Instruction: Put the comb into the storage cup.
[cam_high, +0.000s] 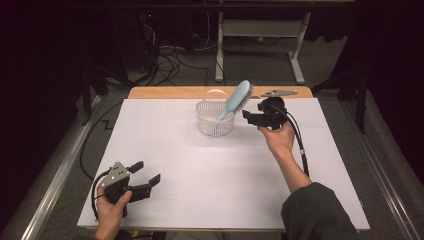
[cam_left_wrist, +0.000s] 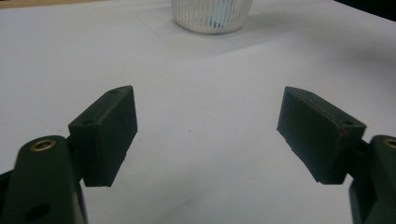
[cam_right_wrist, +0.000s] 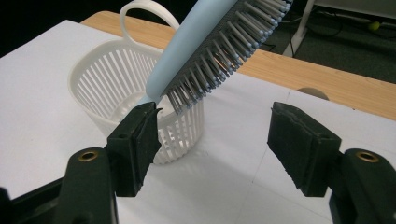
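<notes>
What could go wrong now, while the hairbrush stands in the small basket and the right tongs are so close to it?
1. The hairbrush leans handle-down in the light white basket, its head far past the rim; a bump might tip both over.
2. The open right tongs sit just beside the bristles; one jaw could catch them.
3. The left tongs are far away, so they probably cannot steady the basket in time.

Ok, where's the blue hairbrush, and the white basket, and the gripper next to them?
hairbrush (cam_high: 239, 98), high view, on its blue back.
basket (cam_high: 214, 128), high view, on its slatted front wall.
right gripper (cam_high: 250, 118), high view, midway between its open fingertips.
</notes>
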